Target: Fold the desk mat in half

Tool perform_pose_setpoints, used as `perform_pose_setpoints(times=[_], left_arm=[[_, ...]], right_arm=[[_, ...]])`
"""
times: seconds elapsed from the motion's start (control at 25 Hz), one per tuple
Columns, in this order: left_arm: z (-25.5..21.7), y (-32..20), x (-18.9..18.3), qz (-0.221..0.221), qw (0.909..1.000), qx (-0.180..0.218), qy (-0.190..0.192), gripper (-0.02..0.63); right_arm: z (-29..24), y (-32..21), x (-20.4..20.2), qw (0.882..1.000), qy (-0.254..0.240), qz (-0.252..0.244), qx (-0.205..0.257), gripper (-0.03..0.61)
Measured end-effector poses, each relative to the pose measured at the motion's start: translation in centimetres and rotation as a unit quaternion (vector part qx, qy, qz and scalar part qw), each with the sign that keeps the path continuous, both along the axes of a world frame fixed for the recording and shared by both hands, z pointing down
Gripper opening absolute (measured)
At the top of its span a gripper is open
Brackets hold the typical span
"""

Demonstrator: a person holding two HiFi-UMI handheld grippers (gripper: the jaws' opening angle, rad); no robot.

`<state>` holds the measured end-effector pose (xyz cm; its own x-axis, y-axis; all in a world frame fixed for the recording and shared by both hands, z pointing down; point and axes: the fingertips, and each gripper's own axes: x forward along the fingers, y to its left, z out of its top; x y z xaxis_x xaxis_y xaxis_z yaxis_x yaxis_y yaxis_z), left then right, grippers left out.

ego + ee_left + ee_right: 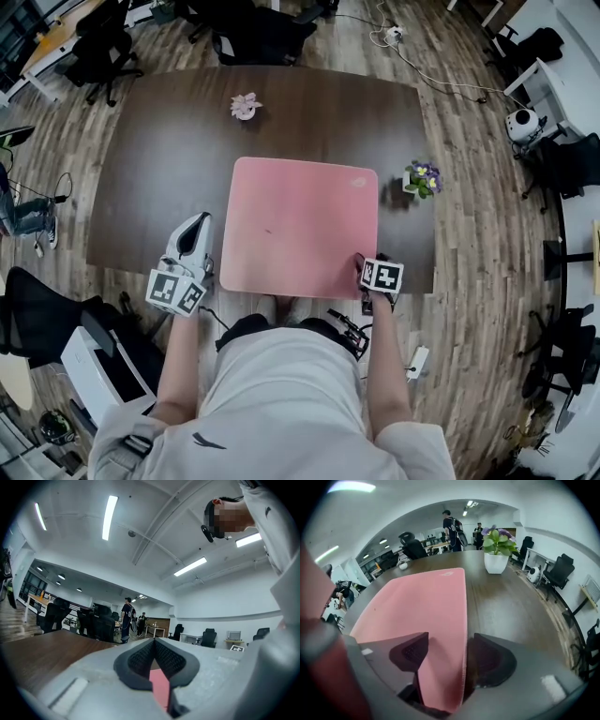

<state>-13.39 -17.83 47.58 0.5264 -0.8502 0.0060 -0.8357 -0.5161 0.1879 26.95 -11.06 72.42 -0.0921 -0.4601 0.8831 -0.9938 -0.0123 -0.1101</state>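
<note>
A pink desk mat [300, 225] lies flat on the dark wooden table [159, 159], its near edge along the table's front. My right gripper [360, 266] sits at the mat's near right corner. Its jaws stand open with the mat's right edge [457, 620] running between them, and the pads are not pressing on it. My left gripper [199, 227] is just left of the mat's near left corner, tilted upward and apart from the mat. In the left gripper view its pads [140, 656] meet and hold nothing, with a strip of pink showing below them.
A potted plant with purple flowers [423, 178] [497, 550] stands right of the mat. A small pink flower pot [246, 106] sits at the table's far side. Office chairs [258, 37] and people [452, 524] are beyond the table.
</note>
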Motion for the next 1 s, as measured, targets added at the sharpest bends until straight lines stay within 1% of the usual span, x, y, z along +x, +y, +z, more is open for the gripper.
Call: perform_pose_setpoints(times=[0.04,0.16,0.32,0.48,0.68,0.72,0.88,1.0], left_arm=[[0.0,0.0,0.1,0.0,1.0,0.0,0.0,0.005],[0.1,0.1,0.4,0.004,1.0,0.0,0.001,0.005],[0.4,0.2,1.0,0.01,0.9999,-0.003,0.001,0.005],[0.5,0.5,1.3,0.016,0.9999,-0.004,0.002,0.005],[0.4,0.8,1.2,0.017,0.9998,-0.005,0.0,0.005],[0.3,0.9,1.1,0.017,0.9998,-0.005,0.0,0.005],[0.2,1.4,0.8,0.015,0.9999,-0.002,-0.001,0.005],[0.1,1.8,0.5,0.011,0.9999,-0.002,-0.002,0.005]], right_arm=[[0.0,0.1,0.1,1.0,-0.007,0.002,0.005,0.304],[0.1,0.1,0.0,1.0,-0.004,0.003,0.016,0.301],[0.1,-0.1,-0.7,1.0,-0.006,0.003,0.012,0.24],[0.1,-0.2,-1.1,1.0,-0.014,-0.01,0.006,0.199],[0.0,-0.4,-2.4,0.998,-0.054,-0.023,0.025,0.095],[-0.1,-0.4,-2.6,0.998,-0.057,-0.028,0.029,0.062],[-0.2,-0.3,-2.8,0.997,-0.047,-0.045,0.035,0.051],[-0.6,-0.3,-2.8,0.997,-0.053,-0.046,0.043,0.046]])
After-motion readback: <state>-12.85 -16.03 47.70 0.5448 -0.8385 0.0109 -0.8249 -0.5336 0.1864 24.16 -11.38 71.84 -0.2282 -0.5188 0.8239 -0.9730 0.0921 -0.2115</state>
